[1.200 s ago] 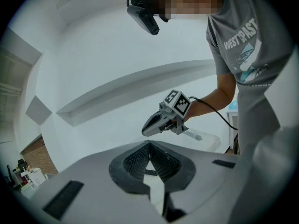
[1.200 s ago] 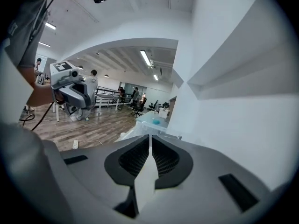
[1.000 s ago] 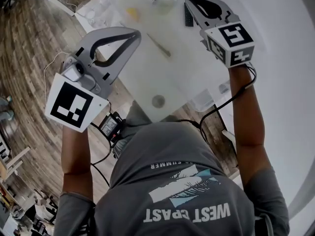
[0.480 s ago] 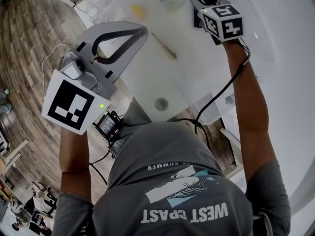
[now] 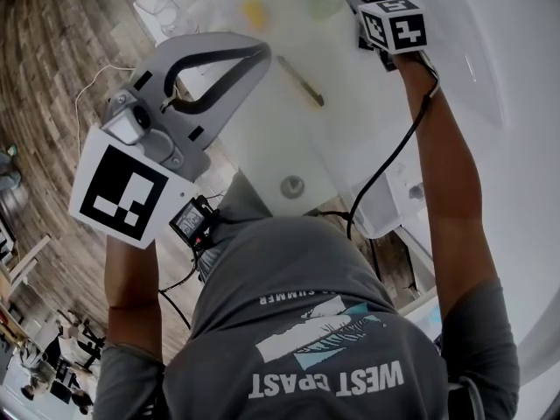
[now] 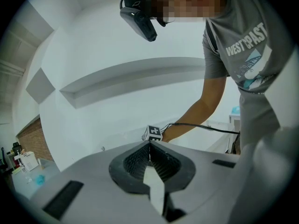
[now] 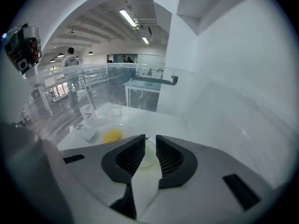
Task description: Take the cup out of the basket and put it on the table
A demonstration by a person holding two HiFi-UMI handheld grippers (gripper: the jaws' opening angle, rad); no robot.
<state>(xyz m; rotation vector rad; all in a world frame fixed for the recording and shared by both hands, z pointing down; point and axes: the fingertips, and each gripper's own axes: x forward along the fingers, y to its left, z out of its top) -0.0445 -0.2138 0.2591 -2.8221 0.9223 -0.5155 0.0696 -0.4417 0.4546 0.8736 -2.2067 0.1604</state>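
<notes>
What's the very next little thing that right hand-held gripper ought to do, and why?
Probably ease the right hand-held gripper forward a touch, then close on the pale cup. Its jaws stand slightly apart and the cup shows just beyond their tips, seemingly not yet gripped. The left hand-held gripper is shut and empty, held back.

A big open-plan office or lab hall. Ahead of the jaws of the right gripper, strip lights line a high ceiling. Up and left of them, a glass railing fronts desks and a standing person. Wood plank floor lies beside the table.
</notes>
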